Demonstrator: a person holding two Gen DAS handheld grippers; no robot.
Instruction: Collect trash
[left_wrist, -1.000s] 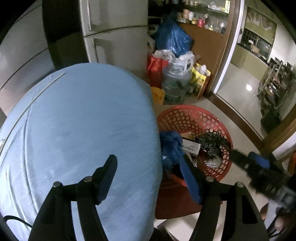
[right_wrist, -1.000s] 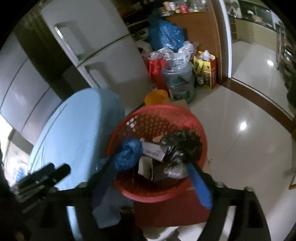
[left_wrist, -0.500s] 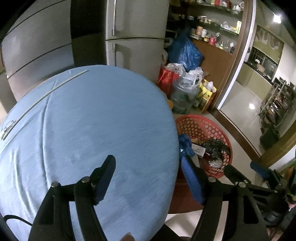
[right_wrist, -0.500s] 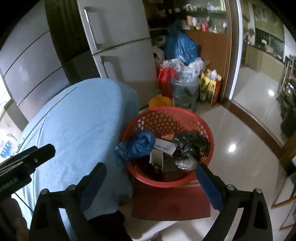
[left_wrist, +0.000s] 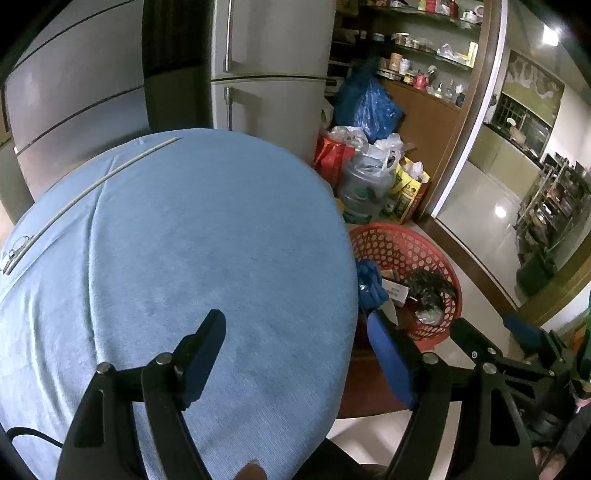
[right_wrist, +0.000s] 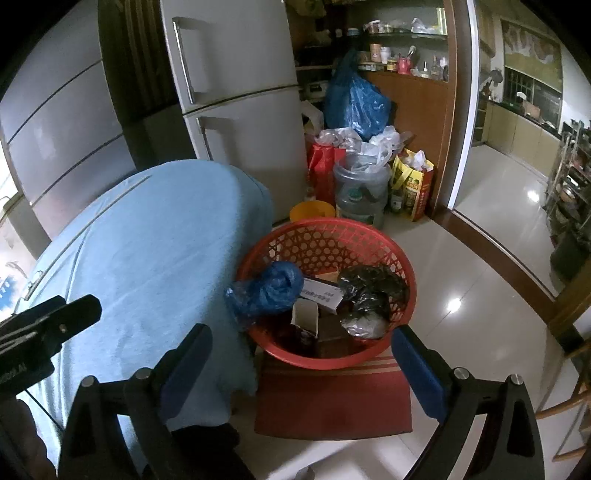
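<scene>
A red mesh basket (right_wrist: 332, 225) stands on a red stool (right_wrist: 332, 398) beside the table. In it lie a blue plastic bag (right_wrist: 273, 291) draped over the left rim, a white box (right_wrist: 321, 291), a small open carton (right_wrist: 304, 317) and a crumpled black bag (right_wrist: 369, 291). My right gripper (right_wrist: 299, 334) hangs open above the basket's near rim with nothing between its fingers. My left gripper (left_wrist: 293, 321) hovers over the blue tablecloth (left_wrist: 184, 240), its jaws opening and empty. The basket (left_wrist: 406, 236) lies to its right.
A grey fridge (right_wrist: 236, 92) stands behind the table. Past the basket crowd a blue sack (right_wrist: 354, 99), a red bag (right_wrist: 325, 166), a water jug (right_wrist: 362, 192), a yellow bag (right_wrist: 413, 184) and an orange bucket (right_wrist: 312, 210). Shiny tiled floor (right_wrist: 480, 258) stretches right.
Both grippers have drawn back from the basket, which now sits farther off in each view. The right jaws have spread wider. The left view has swung over the tablecloth.
</scene>
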